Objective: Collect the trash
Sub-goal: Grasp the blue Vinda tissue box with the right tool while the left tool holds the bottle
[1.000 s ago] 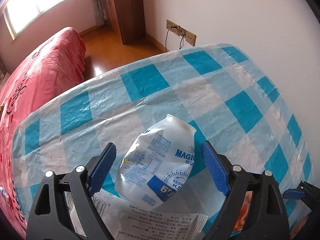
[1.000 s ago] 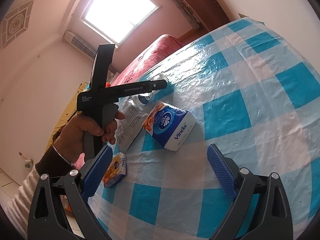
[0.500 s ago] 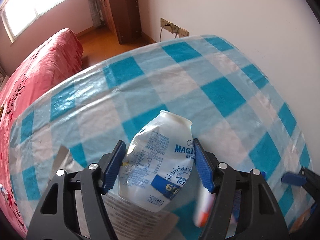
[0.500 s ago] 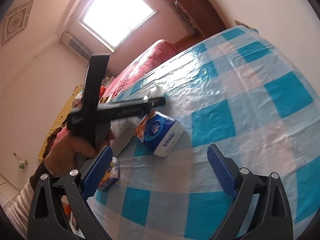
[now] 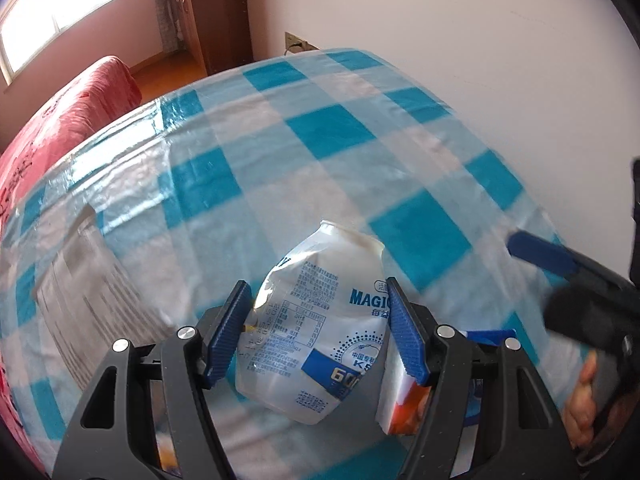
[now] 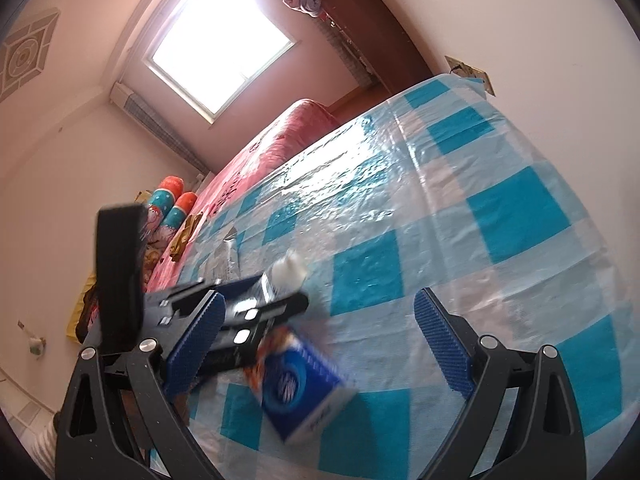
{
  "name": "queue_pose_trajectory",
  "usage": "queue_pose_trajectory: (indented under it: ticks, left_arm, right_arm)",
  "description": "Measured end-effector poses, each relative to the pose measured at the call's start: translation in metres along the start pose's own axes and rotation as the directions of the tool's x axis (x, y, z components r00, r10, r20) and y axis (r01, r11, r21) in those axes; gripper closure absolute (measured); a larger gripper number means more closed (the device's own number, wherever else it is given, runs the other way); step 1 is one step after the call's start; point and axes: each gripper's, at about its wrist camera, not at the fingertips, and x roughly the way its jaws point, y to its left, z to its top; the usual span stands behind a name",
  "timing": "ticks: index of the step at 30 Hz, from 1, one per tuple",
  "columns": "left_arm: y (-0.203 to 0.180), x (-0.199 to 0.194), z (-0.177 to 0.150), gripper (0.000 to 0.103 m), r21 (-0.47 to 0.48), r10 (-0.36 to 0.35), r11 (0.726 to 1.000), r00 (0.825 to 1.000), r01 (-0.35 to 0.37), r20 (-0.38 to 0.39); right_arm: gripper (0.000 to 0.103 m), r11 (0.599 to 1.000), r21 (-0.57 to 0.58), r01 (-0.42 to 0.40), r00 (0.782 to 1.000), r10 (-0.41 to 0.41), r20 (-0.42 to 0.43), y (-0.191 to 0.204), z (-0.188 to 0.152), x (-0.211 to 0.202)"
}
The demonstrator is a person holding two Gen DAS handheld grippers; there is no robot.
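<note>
A crushed white plastic bottle (image 5: 316, 336) with blue print sits between the pads of my left gripper (image 5: 317, 284), which is shut on it and holds it over the checked table (image 5: 320, 136). In the right wrist view the bottle's white neck (image 6: 288, 270) sticks out past the left gripper's black fingers. My right gripper (image 6: 318, 296) is open with nothing held. A blue tissue pack (image 6: 304, 392) lies on the table below its jaws. The same pack (image 5: 400, 412) shows under my left gripper's right finger.
A printed paper sheet (image 5: 76, 292) lies on the table's left side. A white wall (image 5: 480, 60) runs along the table's right edge. A red bed (image 5: 60, 120) stands beyond the left edge, with a wooden cabinet (image 5: 216, 12) and a window behind.
My left gripper closed on the bottle and carried it to the right, away from the paper and over the tissue pack. The right gripper stayed open and shifted a little.
</note>
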Motion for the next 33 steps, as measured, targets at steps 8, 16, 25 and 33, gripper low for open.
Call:
queue_pose_trajectory:
  ticks: [8, 16, 25, 33]
  left_arm:
    - [0.009, -0.027, -0.035, 0.035, -0.178, -0.012, 0.984, 0.999, 0.020, 0.045]
    - [0.026, -0.068, -0.068, 0.035, -0.312, 0.042, 0.950, 0.993, -0.006, 0.110]
    - [0.024, -0.106, -0.109, 0.035, -0.363, 0.069, 0.932, 0.986, -0.011, 0.149]
    - [0.026, -0.129, -0.153, 0.035, -0.390, 0.078, 0.921, 0.984, -0.010, 0.158]
  right_arm:
    - [0.009, 0.999, -0.038, -0.027, 0.998, 0.025, -0.066, -0.005, 0.000, 0.004]
    - [0.009, 0.981, -0.189, -0.043, 0.982, 0.006, -0.189, 0.022, -0.022, 0.020]
    - [0.009, 0.915, -0.401, 0.050, 0.973, -0.135, -0.187, 0.055, -0.051, 0.032]
    - [0.016, 0.866, -0.485, 0.121, 0.959, -0.228, -0.169, 0.063, -0.060, 0.037]
